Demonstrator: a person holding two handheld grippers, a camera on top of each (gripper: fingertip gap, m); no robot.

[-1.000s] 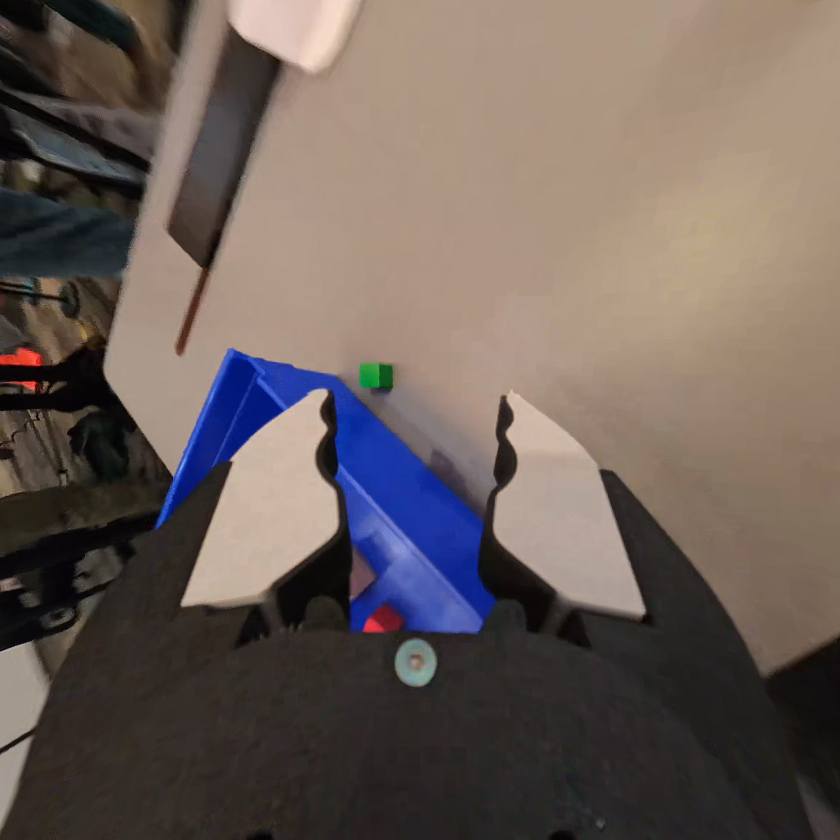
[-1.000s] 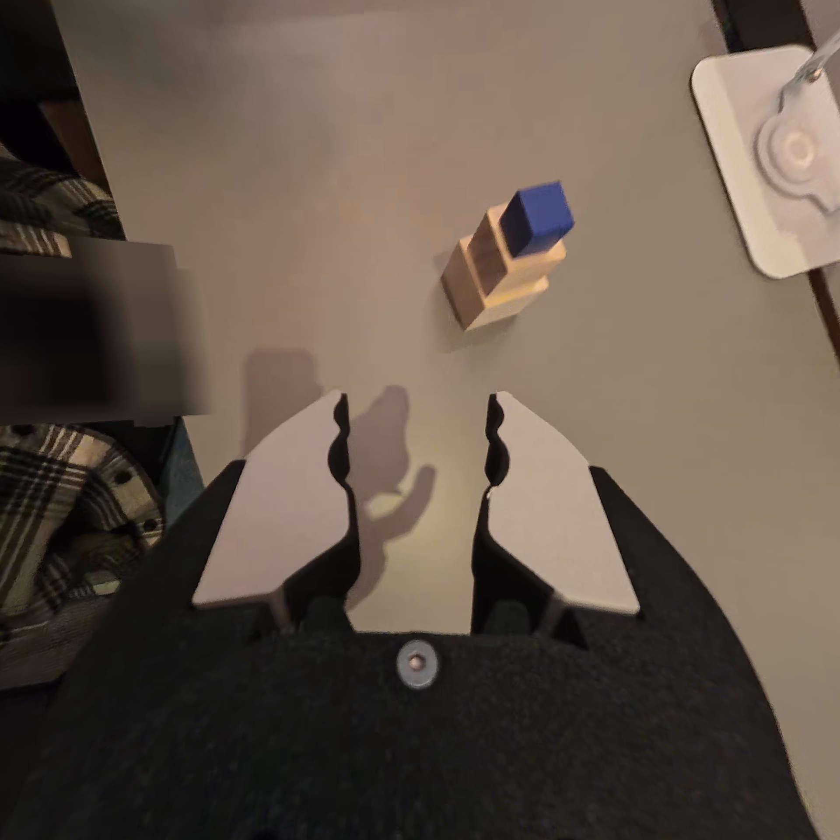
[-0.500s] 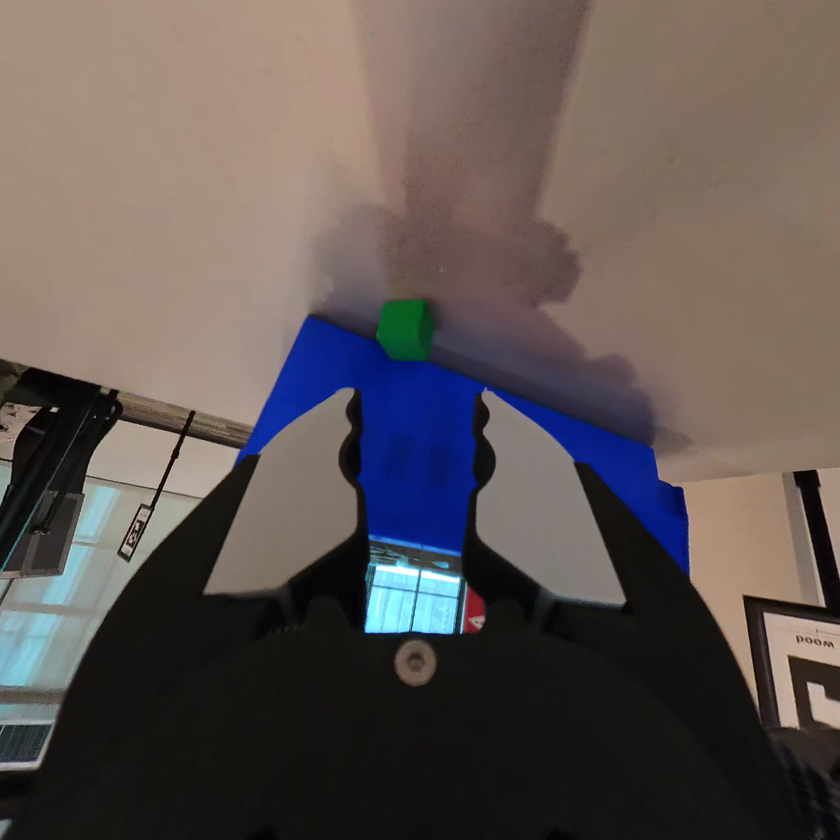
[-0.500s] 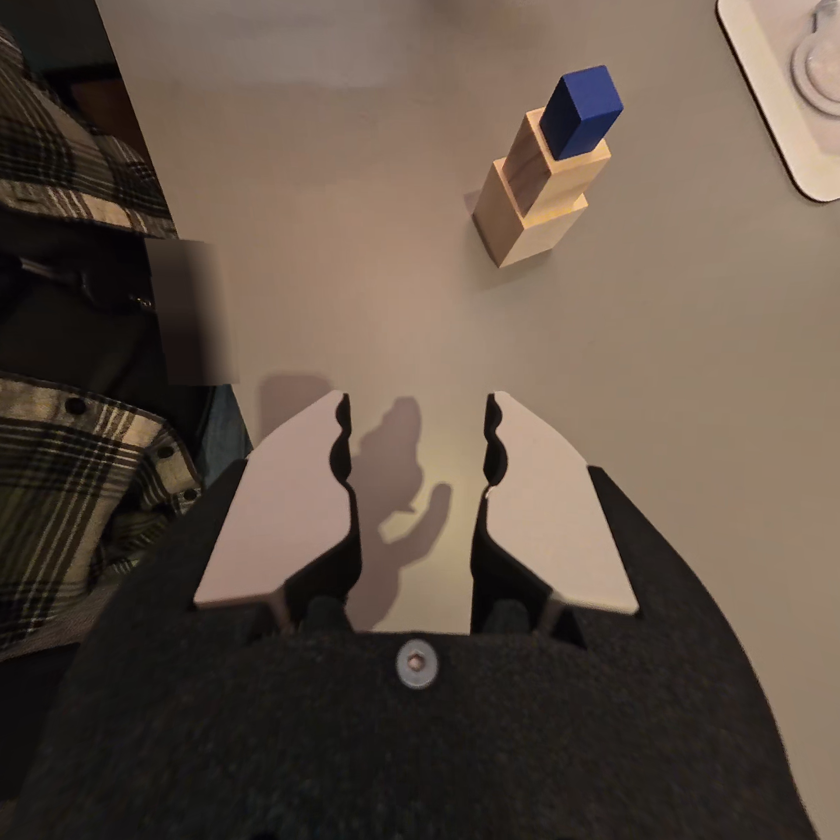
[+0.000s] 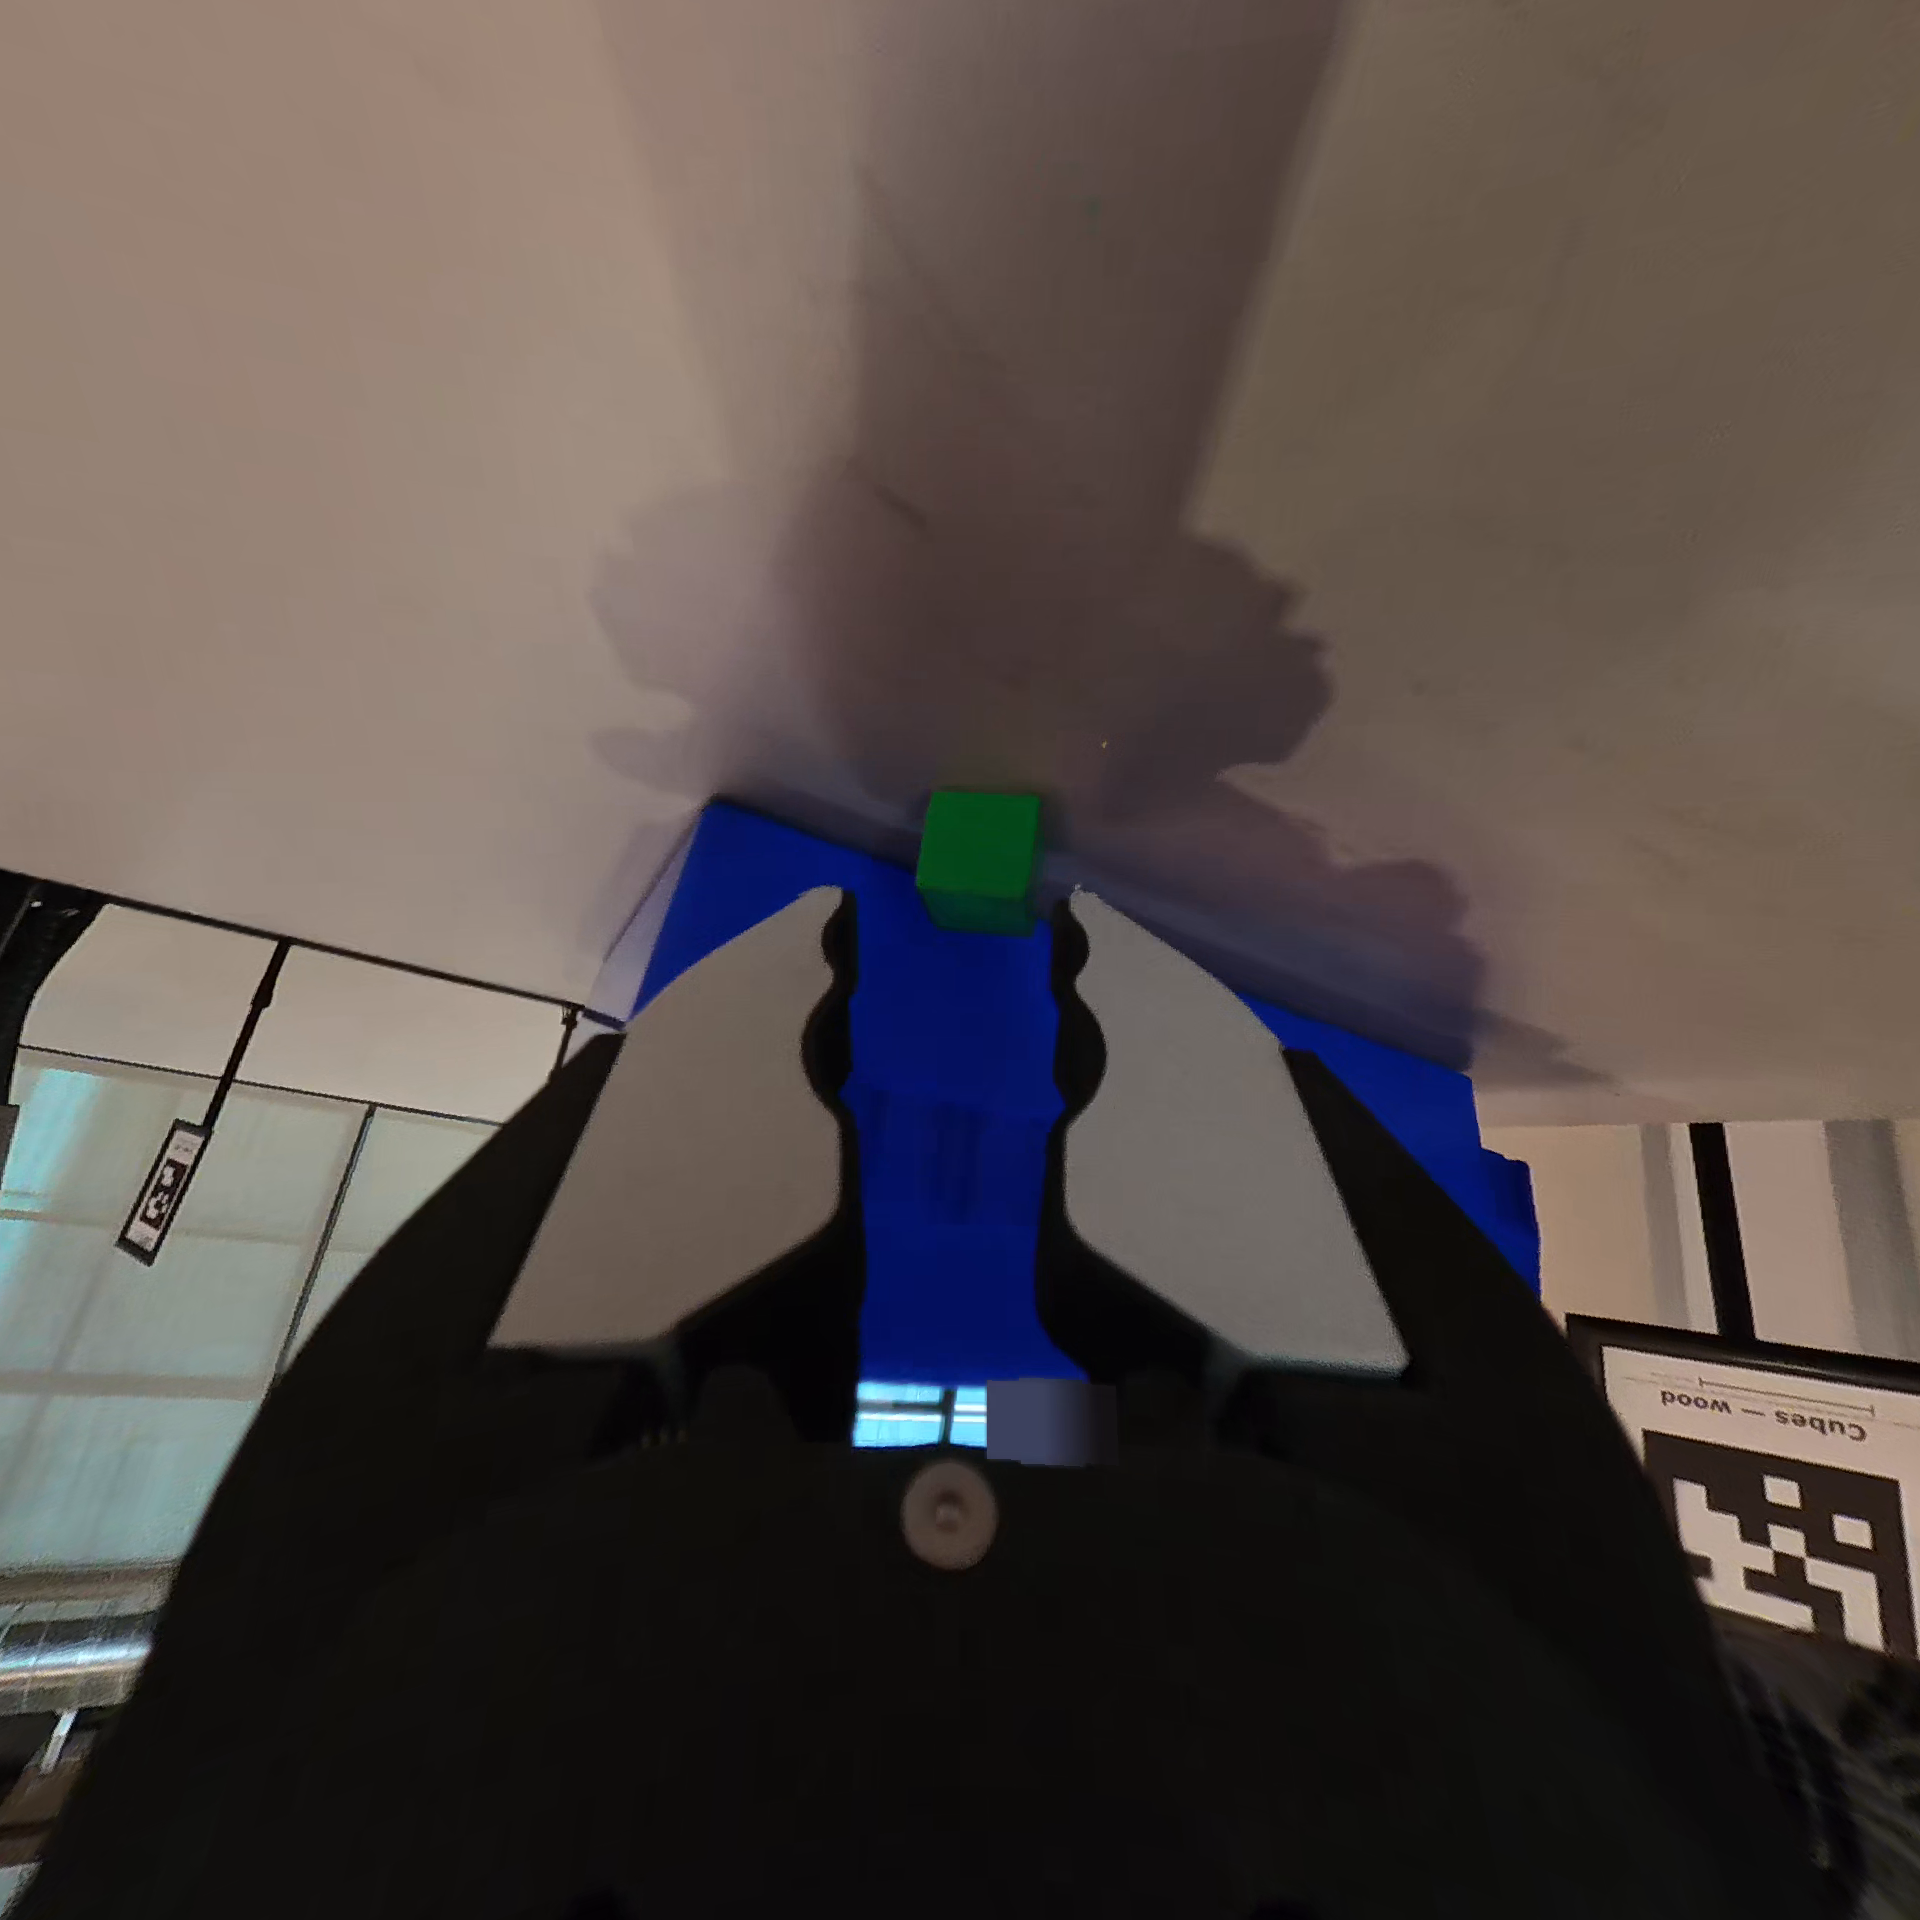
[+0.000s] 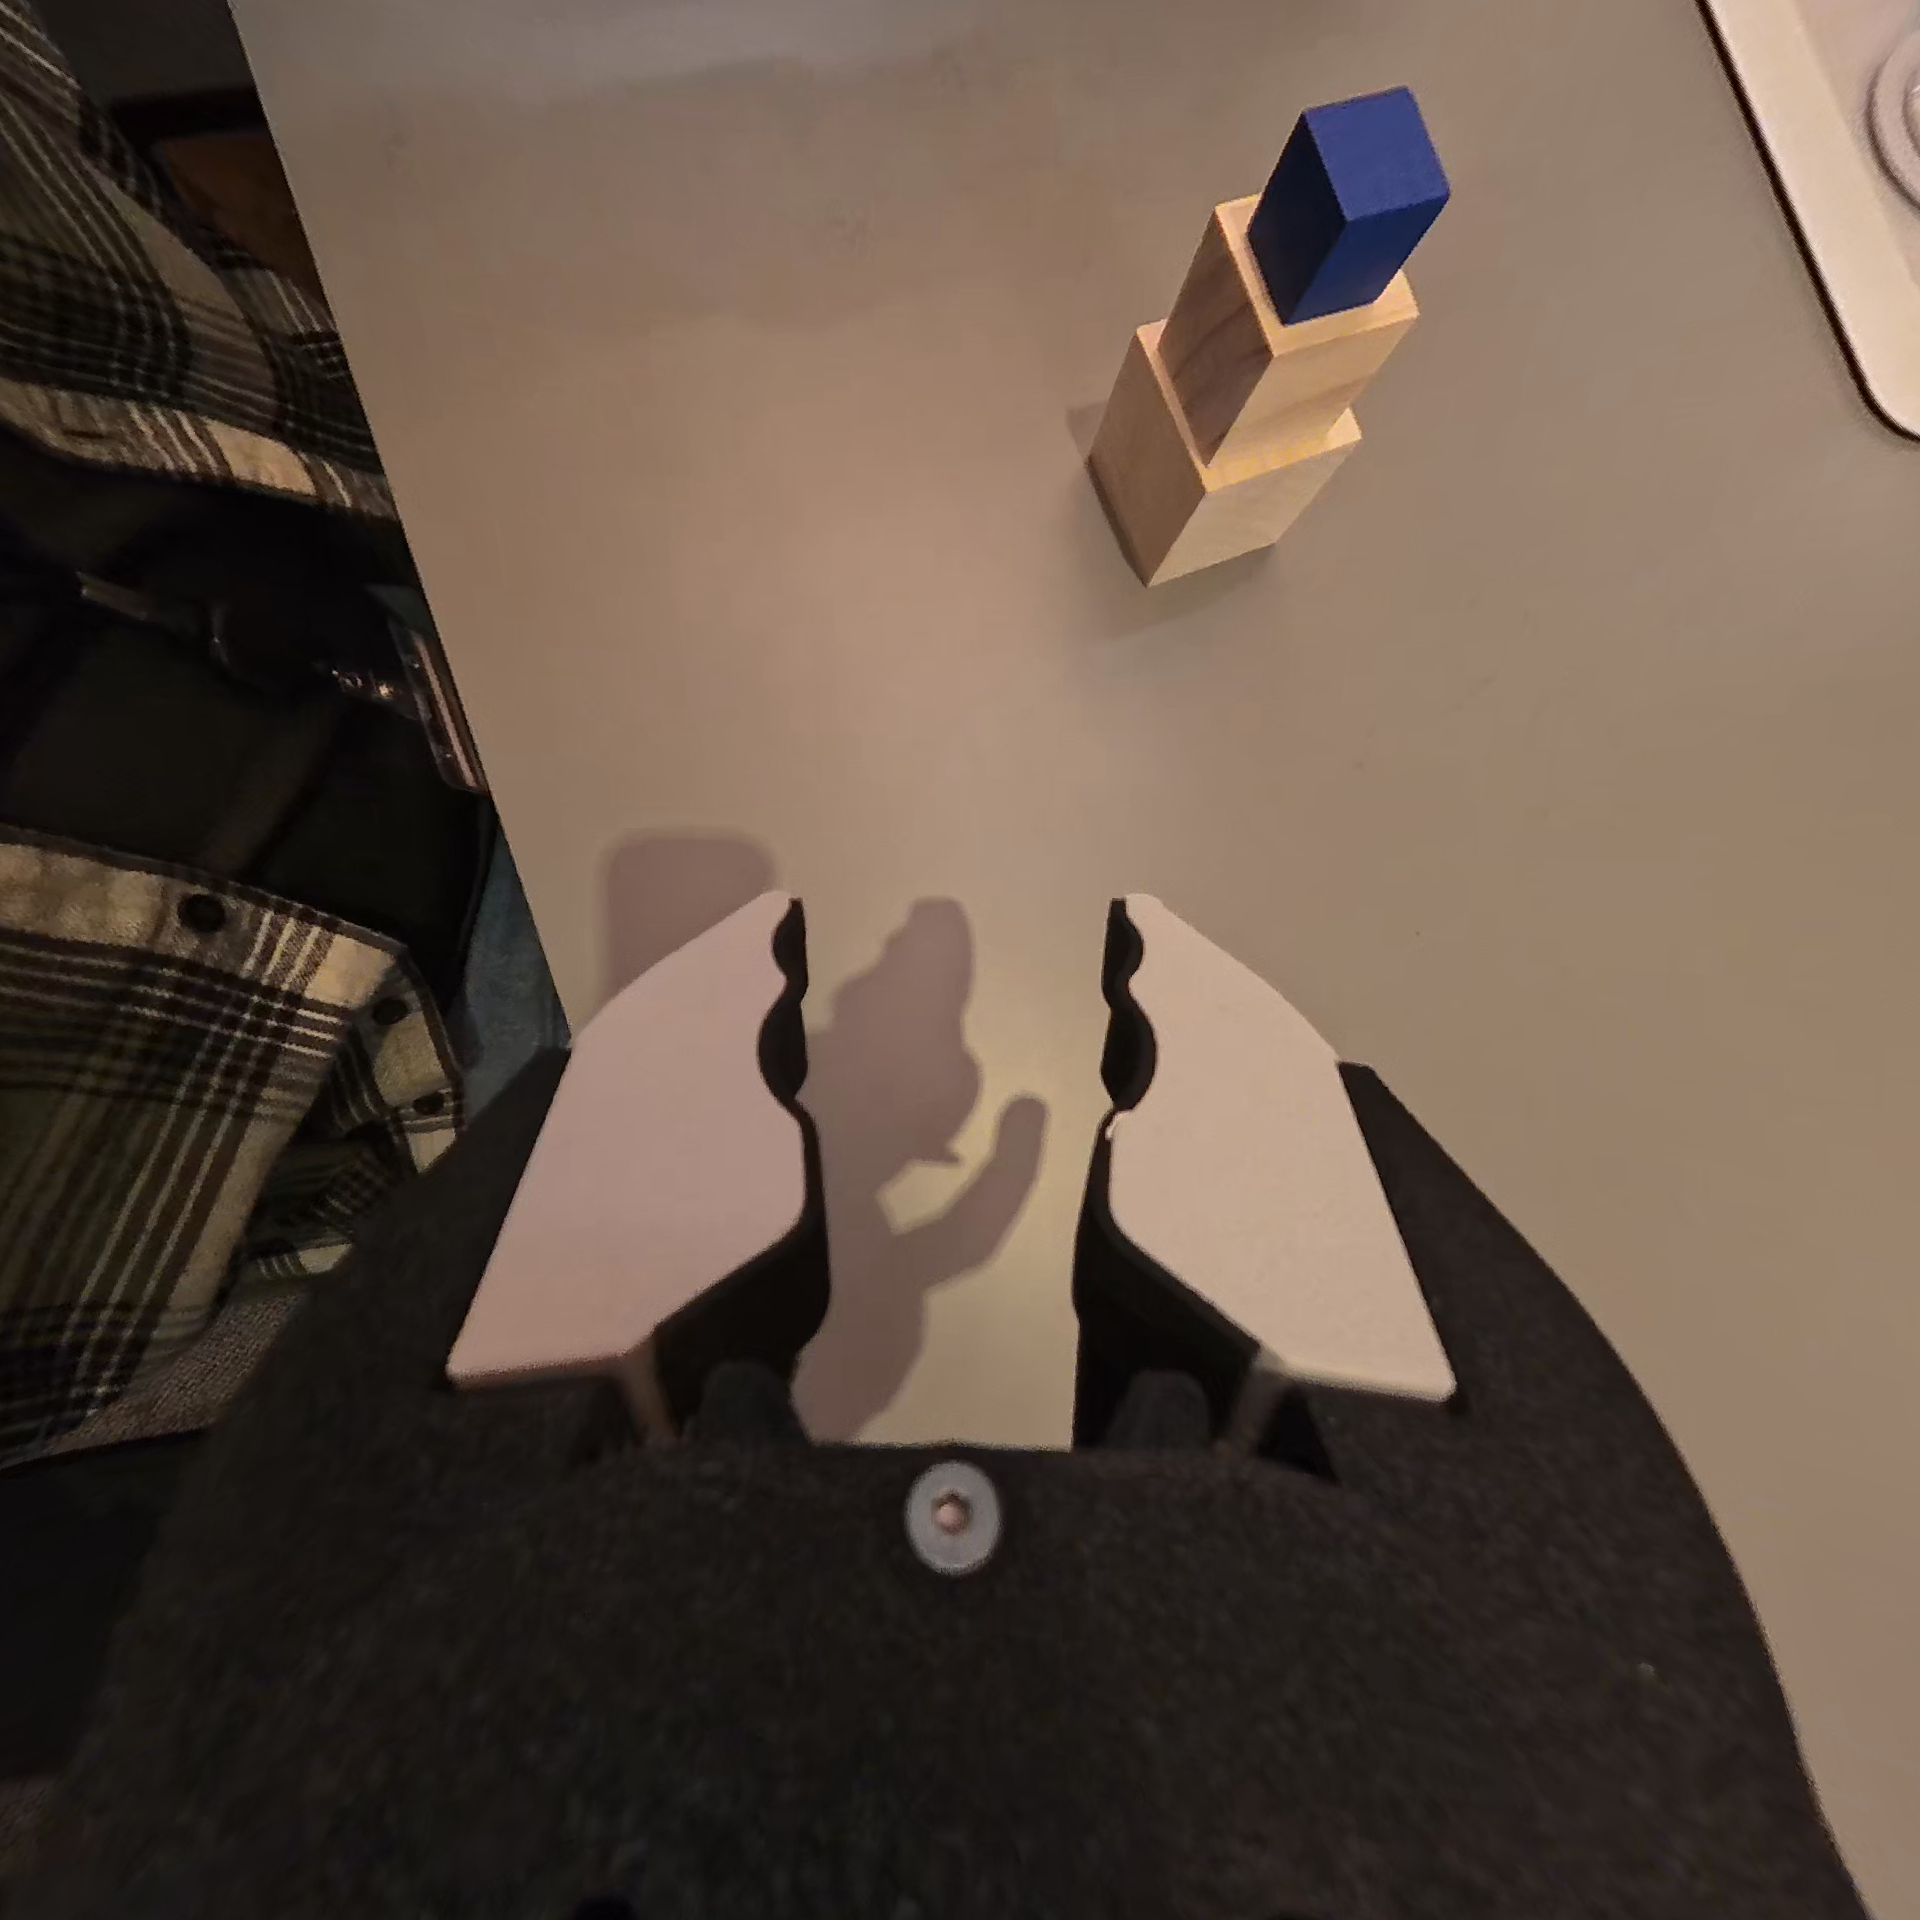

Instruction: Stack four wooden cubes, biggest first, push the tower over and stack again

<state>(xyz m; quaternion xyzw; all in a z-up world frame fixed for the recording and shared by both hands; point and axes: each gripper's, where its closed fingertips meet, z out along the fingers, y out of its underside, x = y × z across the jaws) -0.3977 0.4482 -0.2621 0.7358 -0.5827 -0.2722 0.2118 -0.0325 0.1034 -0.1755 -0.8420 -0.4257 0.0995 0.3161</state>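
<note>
Closer now vs half a sec ago, green cube [image 5: 977,857] sits centre frame just past my L gripper [image 5: 954,914], fingers spread, nothing held, blue bin [image 5: 951,1070] beneath. R gripper [image 6: 954,930] also released, empty, low centre over grey table [image 6: 831,520]. Three-cube tower w/ blue cube [image 6: 1348,203] topping two wooden cubes [image 6: 1236,416] stands upper right.

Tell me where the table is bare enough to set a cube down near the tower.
Free: the wide grey stretch of table between the right gripper and the three-cube tower, running left to the table edge by the plaid sleeve. Tighter: the strip right of the tower, bordered by a white base. Crowded: around the green cube, beside the blue bin.
</note>
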